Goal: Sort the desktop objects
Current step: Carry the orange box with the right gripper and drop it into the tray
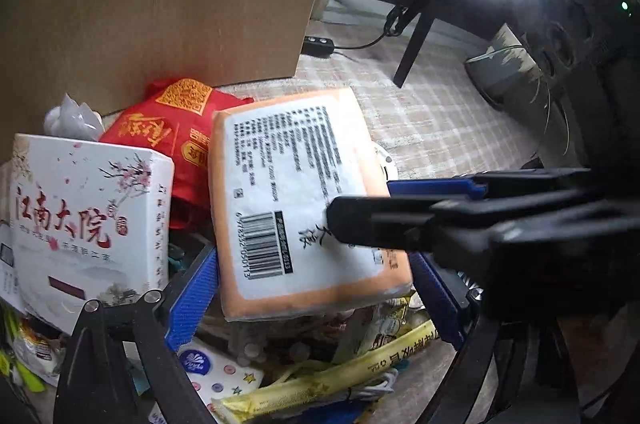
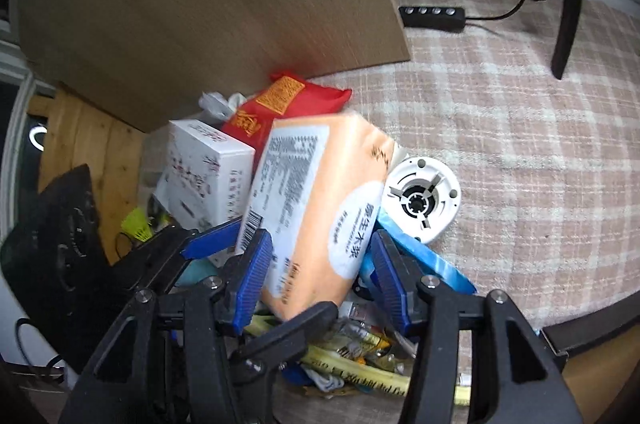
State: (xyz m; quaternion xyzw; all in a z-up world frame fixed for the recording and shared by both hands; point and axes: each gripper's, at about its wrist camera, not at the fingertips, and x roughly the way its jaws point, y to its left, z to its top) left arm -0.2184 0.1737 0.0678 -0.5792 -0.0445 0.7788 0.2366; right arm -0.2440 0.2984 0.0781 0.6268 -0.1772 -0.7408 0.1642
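I judge the orange tissue pack (image 2: 320,208) light, soft and slick-wrapped, so with my right gripper (image 2: 320,284) spread astride its lower end, pads seemingly not yet pressing, and the left gripper (image 1: 312,288) spread wide, I would pinch across its narrow sides.
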